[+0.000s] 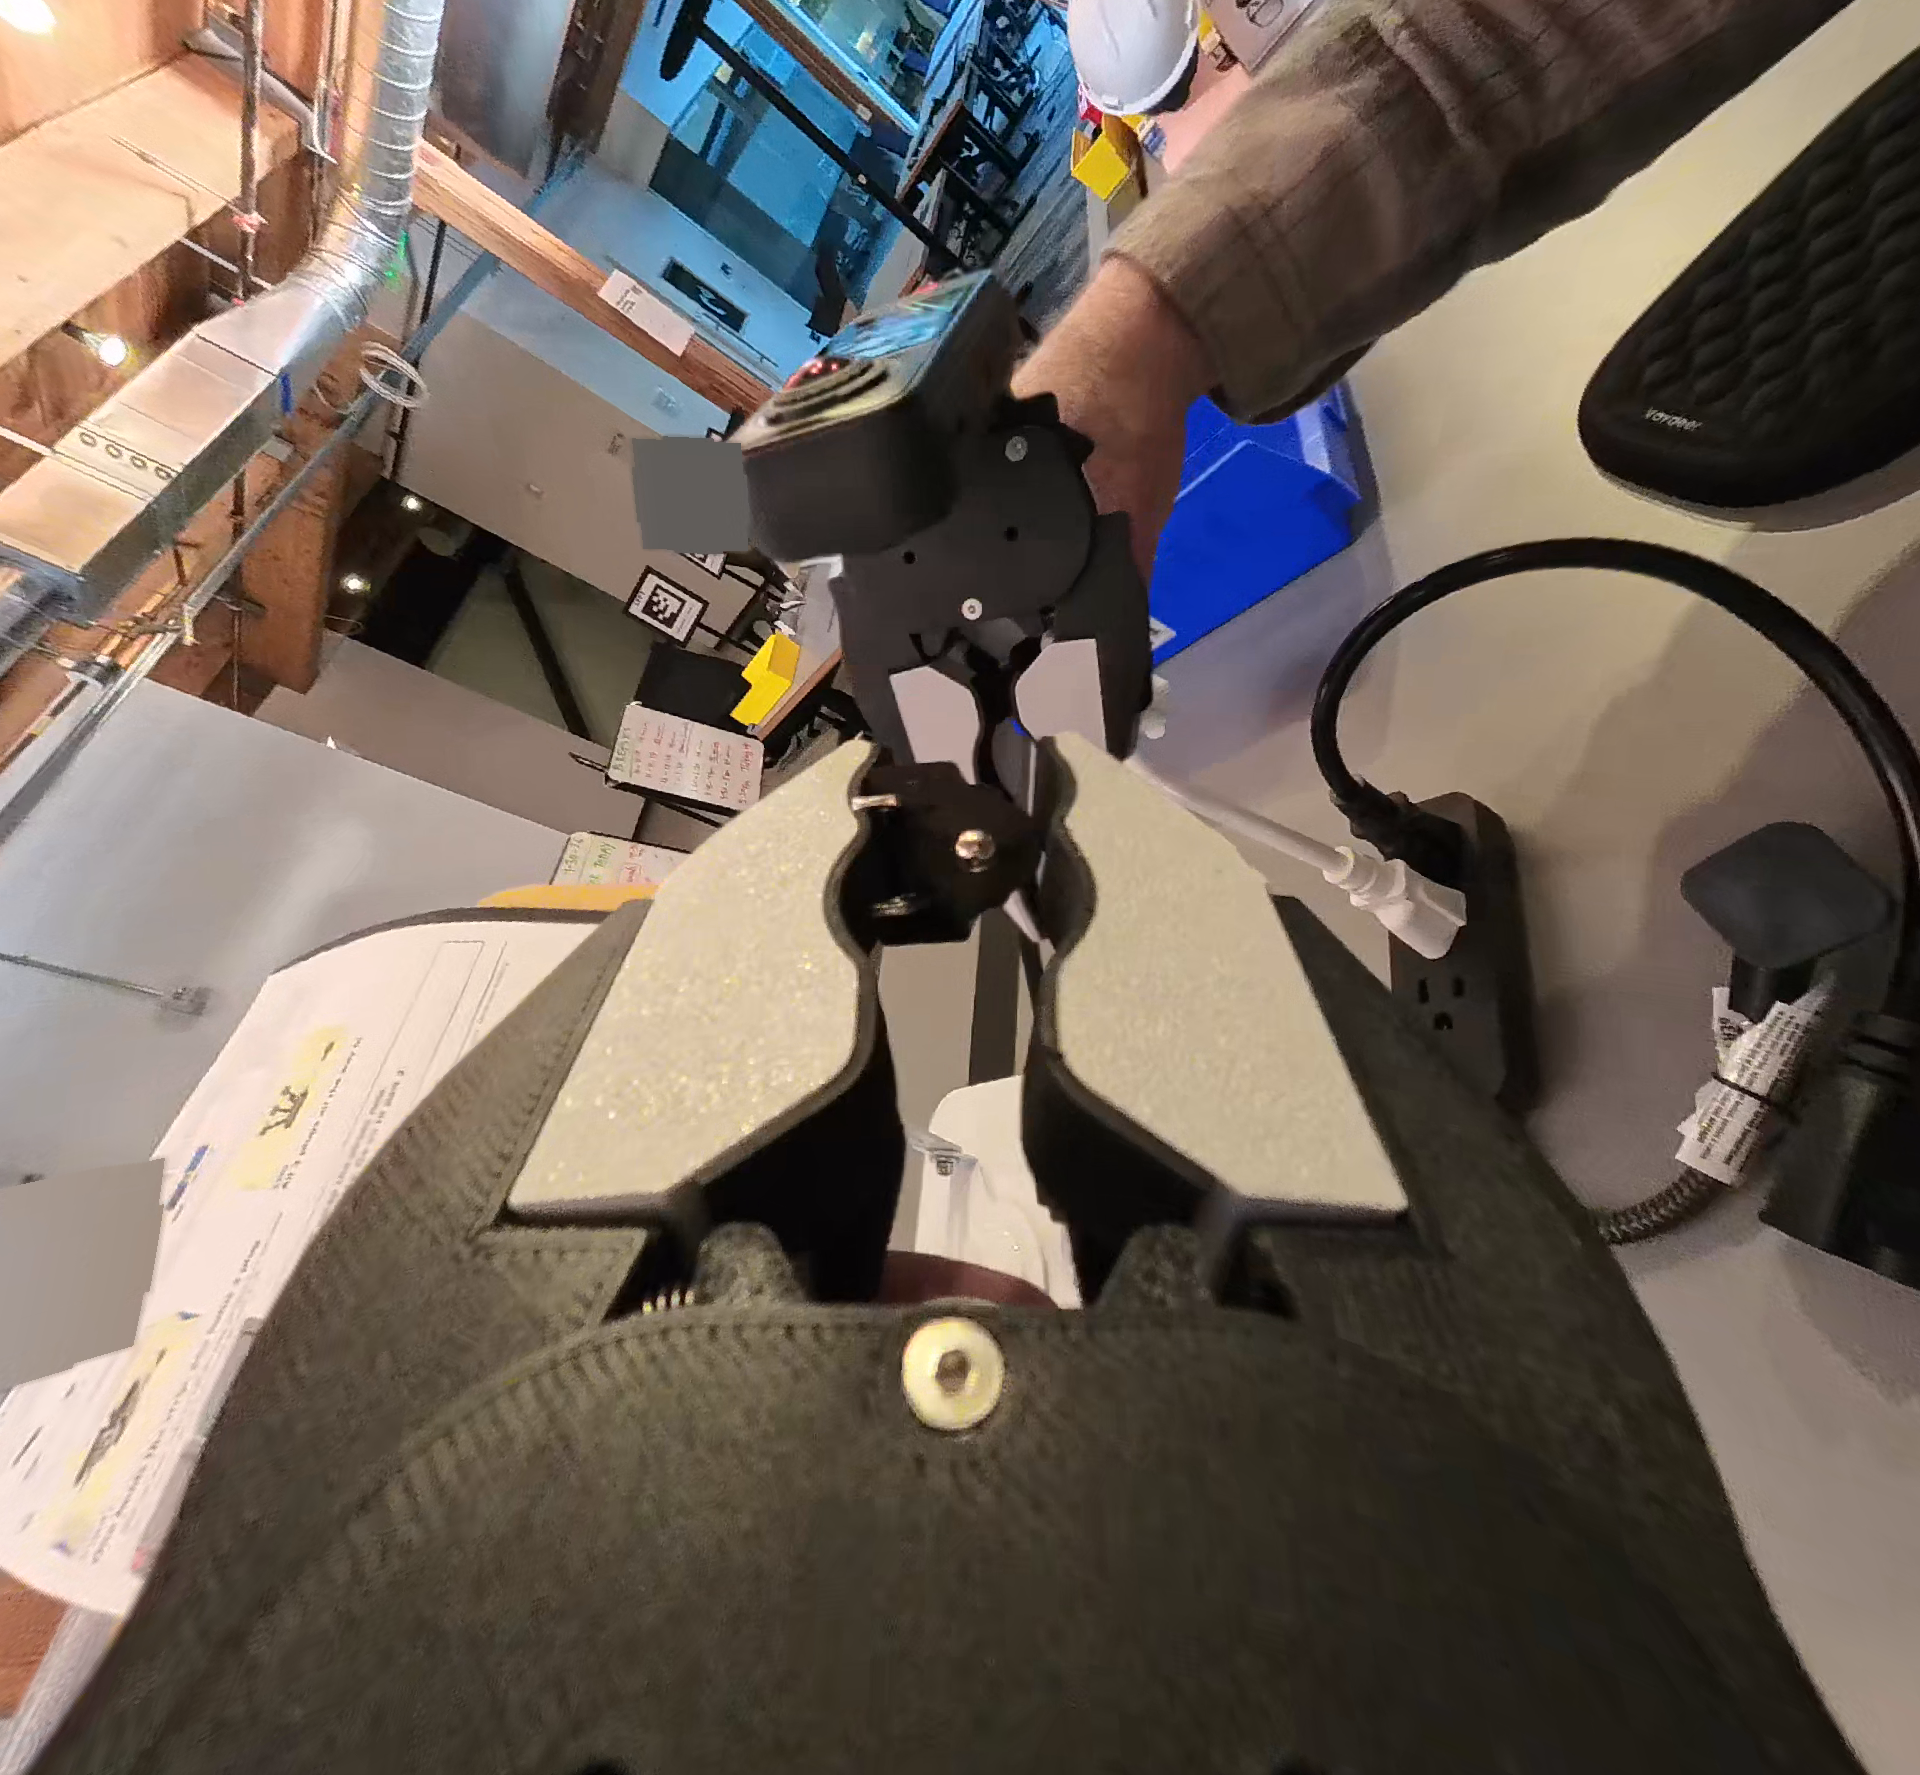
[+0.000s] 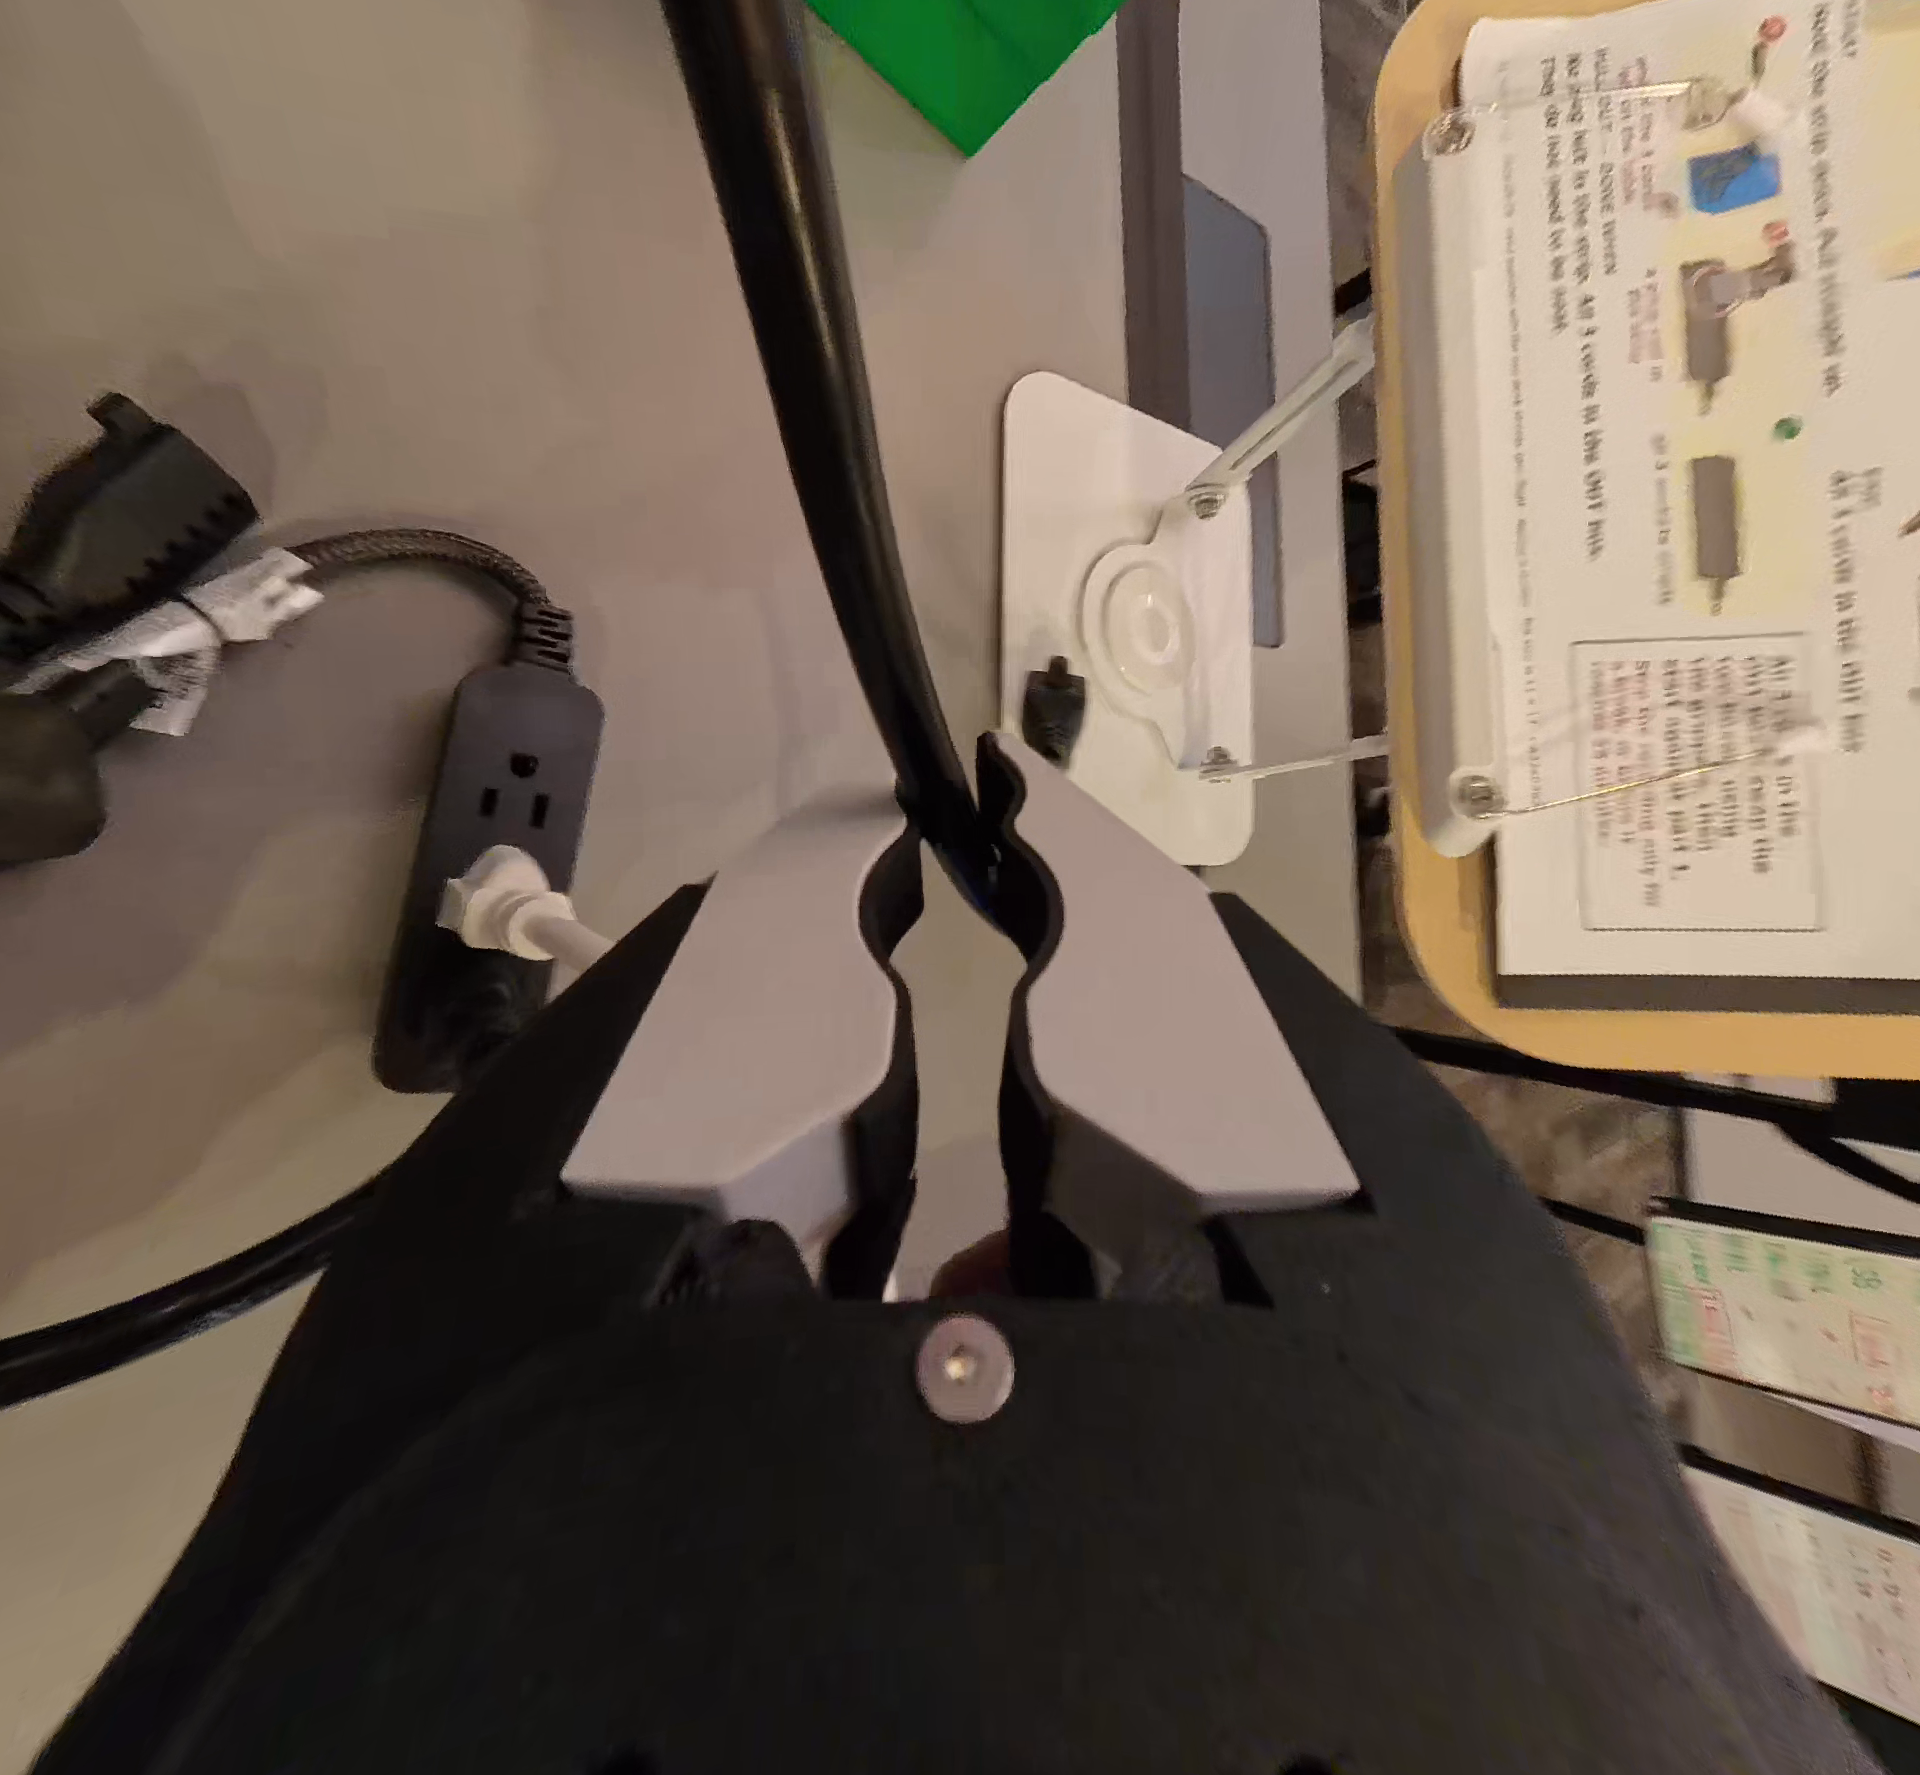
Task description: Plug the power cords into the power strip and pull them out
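Clenching a black plug [image 1: 935, 858] in the left tongs [image 1: 958, 790] at 12 o'clock of the left wrist view, metal prongs bare and not turned toward the power strip [image 1: 1475, 1029]. Lying at 3 o'clock on the table [image 1: 1662, 686], that strip, with a second black plug [image 1: 1392, 832] and a white plug [image 1: 1413, 915] already seated and one free socket [image 1: 1444, 1008] beside them. Likely trouble here: arriving at the free socket with the prongs rotated wrong, then scraping the face of the strip or bending a prong. Also possible: knocking the white plug loose, being so near to the free socket. In the right wrist view, at 9 o'clock, a loose plug [image 2: 135, 520] with paper tags, easy to drag by a passing cable. Then at 8 o'clock the same power strip [image 2: 499, 790], not held down by anything, so probably sliding away under a push. At 12 o'clock, clamped shut on the thick black cord [image 2: 790, 271], the right tongs [image 2: 961, 821], seemingly just behind the held plug. Too much tension between both tongs: a risk of twisting the plug out of the left grip. At 2 o'clock a white stand [image 2: 1122, 624] close by, possible to catch with the cord.
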Demonstrator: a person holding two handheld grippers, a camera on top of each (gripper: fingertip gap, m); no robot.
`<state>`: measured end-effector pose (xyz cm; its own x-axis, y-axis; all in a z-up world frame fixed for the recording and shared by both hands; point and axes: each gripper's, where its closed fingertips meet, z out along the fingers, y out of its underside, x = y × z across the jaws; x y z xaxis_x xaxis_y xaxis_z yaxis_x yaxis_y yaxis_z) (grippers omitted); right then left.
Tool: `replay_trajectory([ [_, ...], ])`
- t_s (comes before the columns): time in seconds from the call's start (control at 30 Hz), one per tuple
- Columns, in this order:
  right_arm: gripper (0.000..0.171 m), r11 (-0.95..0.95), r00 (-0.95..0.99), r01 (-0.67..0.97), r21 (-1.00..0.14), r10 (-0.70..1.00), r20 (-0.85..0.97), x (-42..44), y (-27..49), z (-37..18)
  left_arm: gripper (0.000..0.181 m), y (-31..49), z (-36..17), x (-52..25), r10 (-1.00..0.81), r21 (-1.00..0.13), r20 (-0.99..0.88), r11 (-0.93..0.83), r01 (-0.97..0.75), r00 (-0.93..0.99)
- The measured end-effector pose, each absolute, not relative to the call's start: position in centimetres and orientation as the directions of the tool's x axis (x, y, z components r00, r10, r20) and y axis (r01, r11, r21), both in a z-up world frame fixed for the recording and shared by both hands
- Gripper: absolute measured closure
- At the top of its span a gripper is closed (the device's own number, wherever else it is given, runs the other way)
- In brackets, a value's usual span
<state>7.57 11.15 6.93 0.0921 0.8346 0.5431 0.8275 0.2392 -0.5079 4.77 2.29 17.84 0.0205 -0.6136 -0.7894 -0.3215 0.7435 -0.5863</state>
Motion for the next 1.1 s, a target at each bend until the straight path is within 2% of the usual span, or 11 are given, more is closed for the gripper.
replay_trajectory([
  [0.07,0.162,0.284,0.031,0.843,-0.457,0.823,0.567,8.1,11.4,6.7,0.153,1.9,18.0,4.6,-0.615,-0.587,-0.788,0.747,-0.313,0.010],
  [0.23,0.153,0.407,-0.212,0.778,-0.479,0.888,0.409,7.9,9.3,5.4,0.157,0.5,18.5,3.9,-0.635,-0.606,-0.772,0.751,-0.262,-0.032],
  [0.27,0.154,0.419,-0.250,0.779,-0.468,0.890,0.381,8.0,9.3,5.0,0.157,0.3,18.6,3.8,-0.636,-0.608,-0.771,0.751,-0.257,-0.035],
  [0.3,0.164,0.434,-0.292,0.773,-0.463,0.891,0.347,7.9,8.9,4.7,0.157,0.3,18.5,3.7,-0.639,-0.609,-0.768,0.750,-0.259,-0.044],
  [0.4,0.169,0.439,-0.332,0.781,-0.445,0.895,0.299,7.3,9.1,4.5,0.157,0.7,18.5,3.1,-0.639,-0.606,-0.768,0.745,-0.278,-0.038],
  [0.6,0.171,0.244,-0.011,0.770,-0.589,0.929,0.370,4.9,12.6,8.1,0.158,1.4,20.4,1.6,-0.602,-0.589,-0.797,0.752,-0.297,0.056],
  [0.73,0.170,0.070,0.284,0.673,-0.736,0.895,0.344,4.6,13.9,10.6,0.158,0.9,21.4,2.2,-0.560,-0.565,-0.822,0.780,-0.269,0.102],
  [0.9,0.169,-0.110,0.548,0.399,-0.911,0.825,0.140,5.4,14.6,13.6,0.158,0.0,21.9,4.8,-0.421,-0.454,-0.891,0.838,-0.304,0.171],
  [1.1,0.169,-0.280,0.651,0.028,-0.960,0.734,-0.195,6.6,14.7,16.2,0.157,0.0,22.0,6.7,-0.290,-0.361,-0.925,0.870,-0.335,0.244],
])
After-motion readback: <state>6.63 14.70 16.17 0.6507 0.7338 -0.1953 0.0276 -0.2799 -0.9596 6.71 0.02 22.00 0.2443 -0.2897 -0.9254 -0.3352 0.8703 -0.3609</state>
